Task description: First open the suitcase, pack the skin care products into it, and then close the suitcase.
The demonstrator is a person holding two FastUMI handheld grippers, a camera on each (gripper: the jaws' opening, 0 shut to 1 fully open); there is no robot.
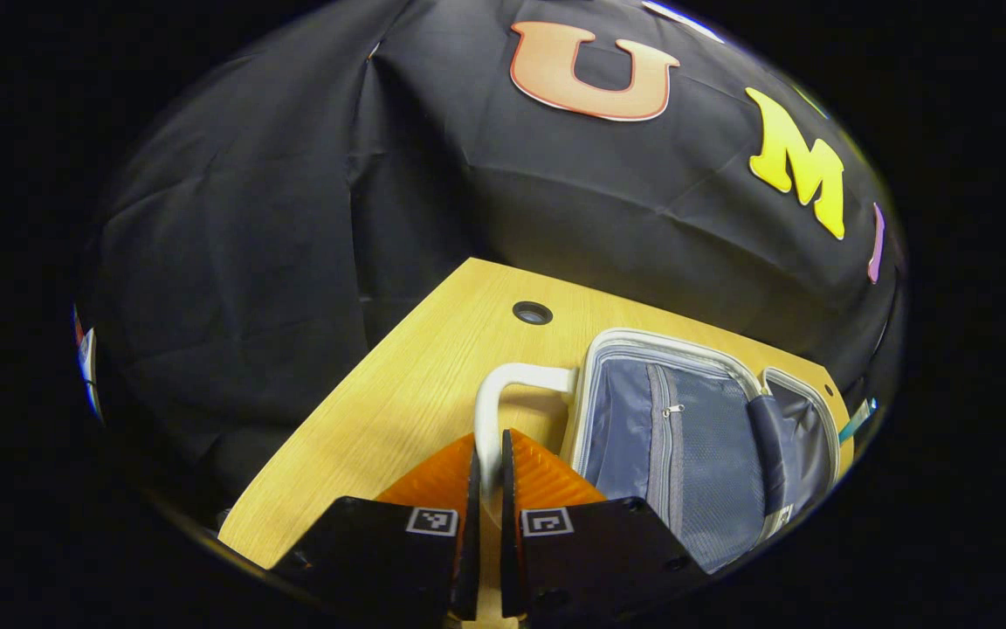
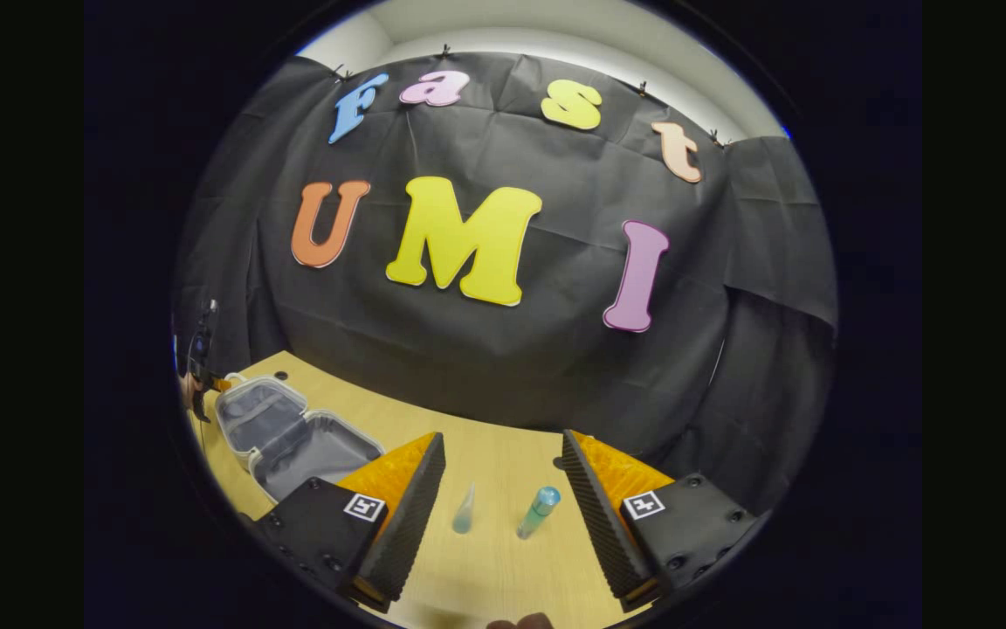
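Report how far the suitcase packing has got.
Done: the suitcase lies open on the table. In hand: the left gripper is shut on the suitcase's white handle; the right gripper, jaws open, faces a clear tube and a blue-capped bottle on the table. Left: packing both, then closing the suitcase.

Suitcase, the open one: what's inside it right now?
The suitcase shows grey lining and a zipped pocket, nothing packed yet. Both skin care bottles stand on the table. What's inside the zipped pocket is hidden.
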